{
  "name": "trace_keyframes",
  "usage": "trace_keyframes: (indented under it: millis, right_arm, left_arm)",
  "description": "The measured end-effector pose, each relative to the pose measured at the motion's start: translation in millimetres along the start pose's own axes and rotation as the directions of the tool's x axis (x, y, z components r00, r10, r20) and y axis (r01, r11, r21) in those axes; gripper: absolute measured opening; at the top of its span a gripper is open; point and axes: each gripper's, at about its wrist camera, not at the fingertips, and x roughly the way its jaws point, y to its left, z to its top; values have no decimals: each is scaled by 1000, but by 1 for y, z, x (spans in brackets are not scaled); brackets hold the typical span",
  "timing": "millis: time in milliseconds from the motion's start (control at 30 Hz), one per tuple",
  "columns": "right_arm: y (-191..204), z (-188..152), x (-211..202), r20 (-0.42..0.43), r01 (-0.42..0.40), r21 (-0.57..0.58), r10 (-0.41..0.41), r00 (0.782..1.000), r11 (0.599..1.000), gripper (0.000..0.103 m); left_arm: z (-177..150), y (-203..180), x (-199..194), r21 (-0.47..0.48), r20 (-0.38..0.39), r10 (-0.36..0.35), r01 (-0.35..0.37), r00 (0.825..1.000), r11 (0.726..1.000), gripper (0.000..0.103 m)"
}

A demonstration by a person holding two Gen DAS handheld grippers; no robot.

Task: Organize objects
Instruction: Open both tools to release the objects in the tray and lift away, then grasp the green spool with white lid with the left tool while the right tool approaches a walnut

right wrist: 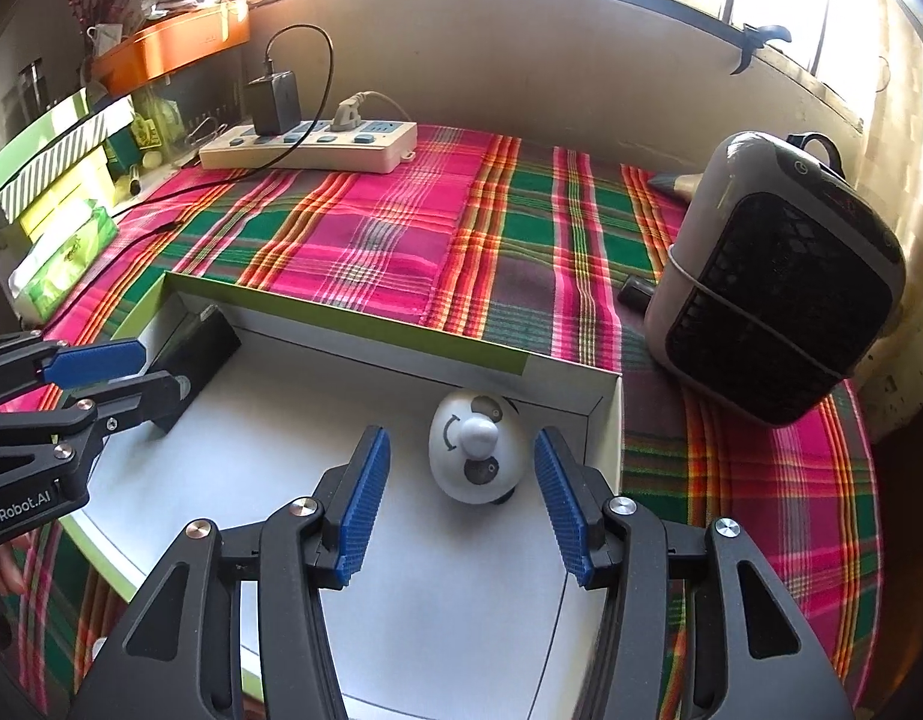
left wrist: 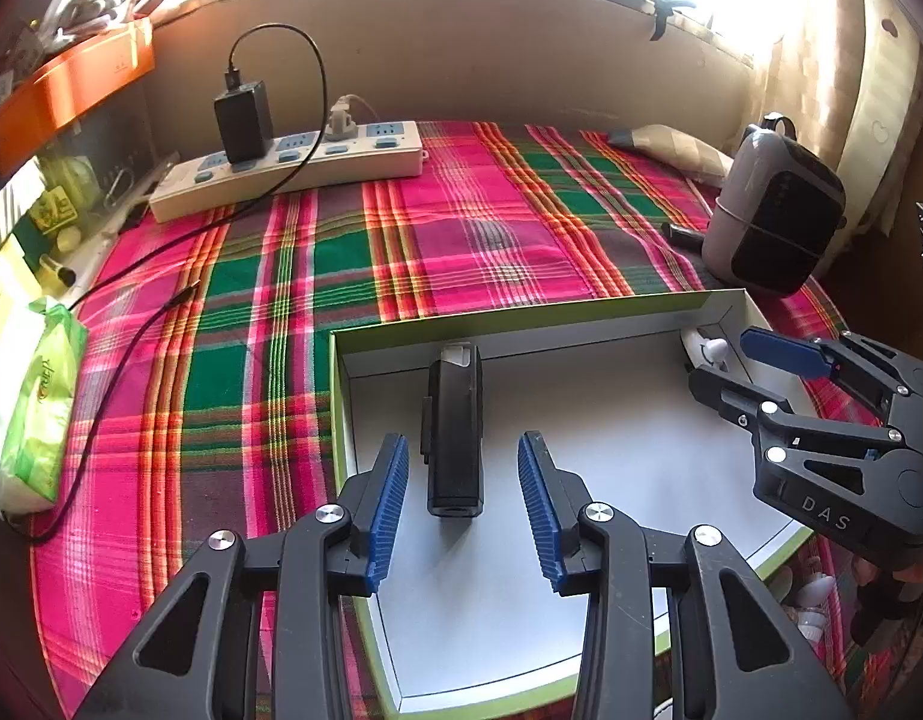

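A shallow white box with a green rim point(left wrist: 509, 311) lies on the plaid cloth; it also shows in the right wrist view point(right wrist: 365, 327). A black oblong device point(left wrist: 454, 427) lies in its far left part, just ahead of my open left gripper point(left wrist: 463, 474); in the right wrist view the device point(right wrist: 198, 348) sits behind the left gripper point(right wrist: 140, 372). A white panda-faced egg toy point(right wrist: 475, 455) lies in the box's far right corner, between the open fingers of my right gripper point(right wrist: 461, 489). In the left wrist view the toy point(left wrist: 712, 351) is partly hidden by the right gripper point(left wrist: 725, 369).
A white power strip point(left wrist: 293, 168) with a black charger and cable sits at the back left. A grey and black heater point(right wrist: 773, 276) stands at the right. A green tissue pack point(left wrist: 32, 402) lies at the left edge. An orange box point(right wrist: 173, 42) and clutter fill the left shelf.
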Motion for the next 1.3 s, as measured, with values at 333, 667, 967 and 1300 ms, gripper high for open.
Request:
trace_keyframes:
  millis: [333,667,967,1300]
  right_arm:
    - [1,-17,-34,44,-14,22,13,999,1000,52]
    - [3,-46,-68,80,-20,32,17,997,999,52]
    - [3,-78,-91,101,-36,55,30,994,998,52]
    - [6,-109,-107,111,-44,64,37,993,997,52]
  left_arm:
    - [-20,-8,-31,-3,45,-9,9,999,1000,36]
    - [-47,-11,-63,-16,85,-26,28,996,999,36]
    - [-82,-17,-72,-27,61,-88,89,994,996,36]
    - [-104,-24,-78,-24,53,-160,161,986,987,37]
